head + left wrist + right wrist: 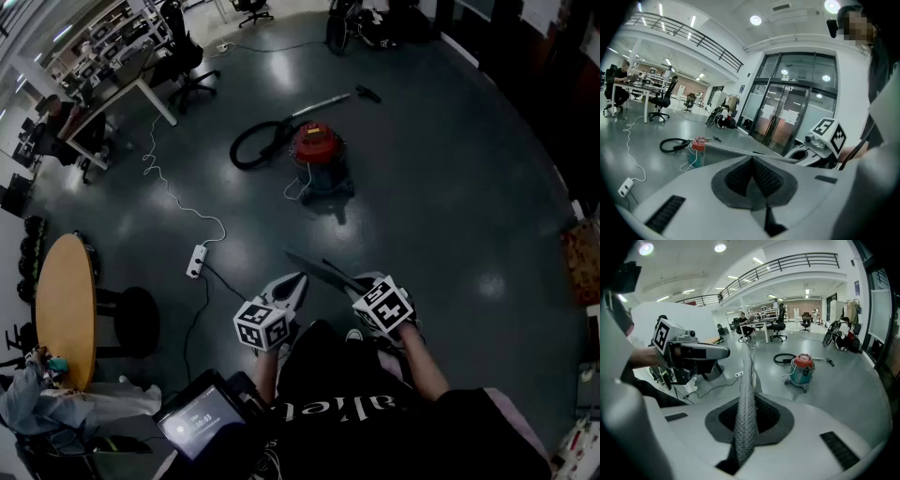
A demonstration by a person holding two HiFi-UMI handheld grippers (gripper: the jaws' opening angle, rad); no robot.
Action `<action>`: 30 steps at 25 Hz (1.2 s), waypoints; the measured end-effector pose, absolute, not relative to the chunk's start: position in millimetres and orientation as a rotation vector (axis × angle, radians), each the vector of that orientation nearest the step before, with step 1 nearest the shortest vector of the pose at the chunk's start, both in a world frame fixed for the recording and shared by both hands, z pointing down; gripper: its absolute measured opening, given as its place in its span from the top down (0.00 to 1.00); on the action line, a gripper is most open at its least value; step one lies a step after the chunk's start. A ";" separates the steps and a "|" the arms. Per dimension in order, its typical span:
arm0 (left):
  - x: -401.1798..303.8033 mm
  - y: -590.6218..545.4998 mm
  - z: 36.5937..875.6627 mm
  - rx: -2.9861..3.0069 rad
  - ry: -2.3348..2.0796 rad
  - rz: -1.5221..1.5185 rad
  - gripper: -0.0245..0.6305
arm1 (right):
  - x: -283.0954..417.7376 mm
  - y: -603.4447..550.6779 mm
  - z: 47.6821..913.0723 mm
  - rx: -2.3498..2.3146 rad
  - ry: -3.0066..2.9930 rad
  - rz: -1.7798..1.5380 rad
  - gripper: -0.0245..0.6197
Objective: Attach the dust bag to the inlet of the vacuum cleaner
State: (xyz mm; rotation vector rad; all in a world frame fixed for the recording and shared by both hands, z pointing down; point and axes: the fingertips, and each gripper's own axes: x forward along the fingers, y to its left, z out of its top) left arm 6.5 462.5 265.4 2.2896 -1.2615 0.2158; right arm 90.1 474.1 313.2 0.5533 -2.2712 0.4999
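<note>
Bag (323, 267) hangs near the person, well apart from the vacuum (317, 155), which stands far off on the open floor with its red lid on and its hose (253, 141) curled to its left. The right gripper (361, 281) is clenched on the bag: in its own view the grey textured sheet runs edge-on straight up through the closed jaws. The left gripper (752, 174) has its jaws pressed fully together. The bag's long edge passes just beyond their tips, and I cannot tell whether they pinch it.

The step in hand looks like carrying the bag over to the vacuum, so the task is barely begun. Some advice for it:

1. Keep the right grip firm. It is the only sure hold of the 2.
2. Hold the bag taut and clear of the floor so it neither drags nor folds.
3. Step clear of the power strip (195, 261) and its cable on the left, and of the white cord lying at the vacuum's near side.
4. No view shows the inlet, so find it first. I judge the lid may have to come off.
5. Bring the bag's opening square to the inlet before pushing it on.
</note>
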 end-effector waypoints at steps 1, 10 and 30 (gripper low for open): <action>7.3 457.7 267.3 2.287 -1.261 0.220 0.96 | 91.6 467.7 314.4 0.553 -2.272 0.500 0.90; -8.5 393.8 285.5 2.278 -1.234 0.238 0.96 | 82.8 403.6 336.5 0.561 -2.251 0.560 0.90; -159.5 92.1 305.8 2.373 -1.032 0.266 0.95 | -60.5 150.1 373.9 0.674 -2.137 0.616 0.90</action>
